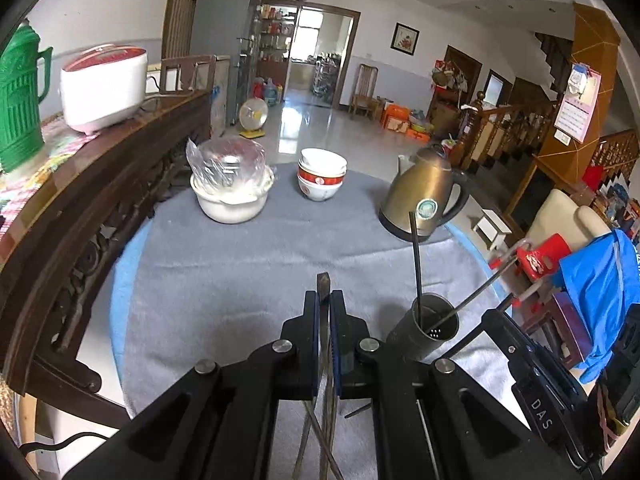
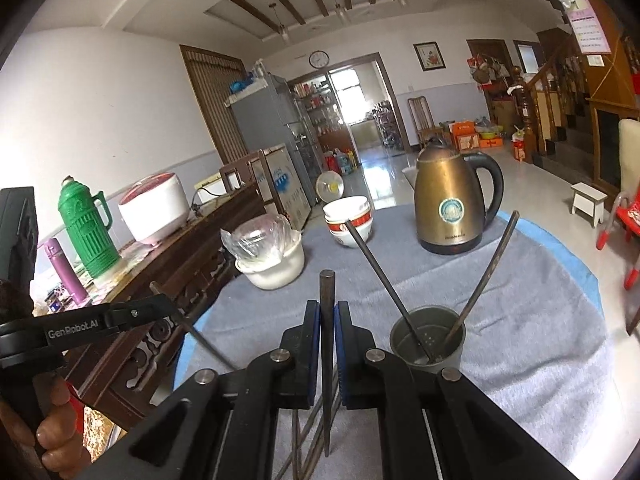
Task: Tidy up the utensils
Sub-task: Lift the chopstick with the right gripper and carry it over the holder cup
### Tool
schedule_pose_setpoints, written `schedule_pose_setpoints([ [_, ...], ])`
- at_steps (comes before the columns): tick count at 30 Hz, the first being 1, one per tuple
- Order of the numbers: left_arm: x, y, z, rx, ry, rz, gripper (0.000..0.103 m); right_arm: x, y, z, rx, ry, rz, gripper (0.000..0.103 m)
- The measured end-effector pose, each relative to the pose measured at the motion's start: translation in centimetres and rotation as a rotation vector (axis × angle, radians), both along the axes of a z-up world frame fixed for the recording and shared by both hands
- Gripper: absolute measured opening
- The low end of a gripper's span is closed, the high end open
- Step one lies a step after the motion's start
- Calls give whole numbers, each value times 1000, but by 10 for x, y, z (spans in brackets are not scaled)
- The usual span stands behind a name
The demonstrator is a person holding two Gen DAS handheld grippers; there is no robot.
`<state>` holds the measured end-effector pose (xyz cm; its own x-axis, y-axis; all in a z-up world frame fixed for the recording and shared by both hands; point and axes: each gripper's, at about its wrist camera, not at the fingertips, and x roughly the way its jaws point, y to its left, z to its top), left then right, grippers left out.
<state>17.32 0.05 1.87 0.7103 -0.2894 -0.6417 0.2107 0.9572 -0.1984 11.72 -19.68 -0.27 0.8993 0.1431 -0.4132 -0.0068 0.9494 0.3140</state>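
A grey metal holder cup (image 1: 434,326) stands on the grey cloth; it also shows in the right wrist view (image 2: 428,338). Two dark chopsticks (image 2: 380,280) lean in it. My left gripper (image 1: 325,300) is shut on a dark chopstick (image 1: 323,286) that sticks up between its pads, left of the cup. My right gripper (image 2: 328,310) is shut on another dark chopstick (image 2: 327,292), also left of the cup. More chopsticks (image 2: 308,440) lie on the cloth under the grippers.
A brass kettle (image 2: 452,204), stacked bowls (image 2: 349,218) and a white pot with a plastic bag (image 2: 272,256) stand at the table's far side. A carved wooden sideboard (image 1: 100,200) with a rice cooker (image 1: 105,86) and green thermos (image 1: 20,96) runs along the left.
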Motion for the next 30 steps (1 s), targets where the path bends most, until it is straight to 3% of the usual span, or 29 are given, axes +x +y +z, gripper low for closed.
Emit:
schedule_pose_setpoints([
  [15, -17, -24, 31, 18, -66, -29, 5, -13, -22, 30, -7, -83, -16, 8],
  [30, -23, -78, 68, 46, -154, -119, 5, -16, -65, 67, -49, -168, -69, 8],
])
